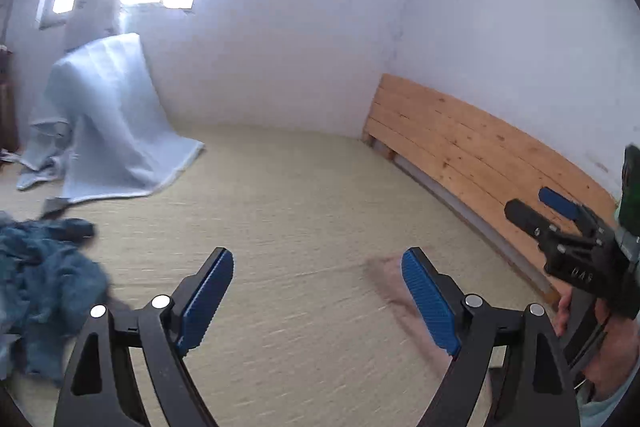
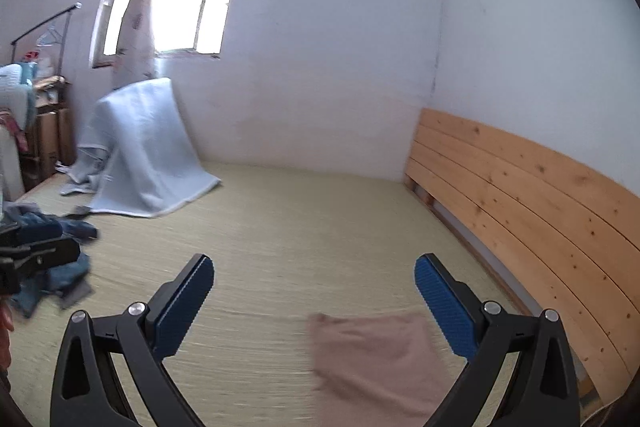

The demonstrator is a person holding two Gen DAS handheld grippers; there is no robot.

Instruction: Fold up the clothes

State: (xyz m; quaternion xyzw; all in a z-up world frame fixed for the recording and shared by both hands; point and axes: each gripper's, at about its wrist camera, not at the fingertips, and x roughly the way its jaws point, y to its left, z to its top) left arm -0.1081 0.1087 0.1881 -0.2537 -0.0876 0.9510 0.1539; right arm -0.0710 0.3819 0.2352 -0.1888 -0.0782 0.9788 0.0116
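A folded pink-brown cloth (image 2: 372, 359) lies flat on the straw mat, just in front of my right gripper (image 2: 314, 281), which is open and empty above it. In the left wrist view the cloth (image 1: 394, 291) shows partly behind the right finger. My left gripper (image 1: 318, 285) is open and empty over bare mat. A heap of crumpled blue clothes (image 1: 44, 287) lies to its left; the heap also shows in the right wrist view (image 2: 60, 267). The right gripper (image 1: 548, 211) appears at the right edge of the left wrist view, and it is open.
A straw mat (image 1: 296, 195) covers the bed. A wooden headboard (image 2: 520, 195) runs along the right side. A pale blue blanket (image 1: 108, 123) is draped over something at the back left under the window. White walls stand behind. Shelves and a clothes rack (image 2: 44, 39) stand at far left.
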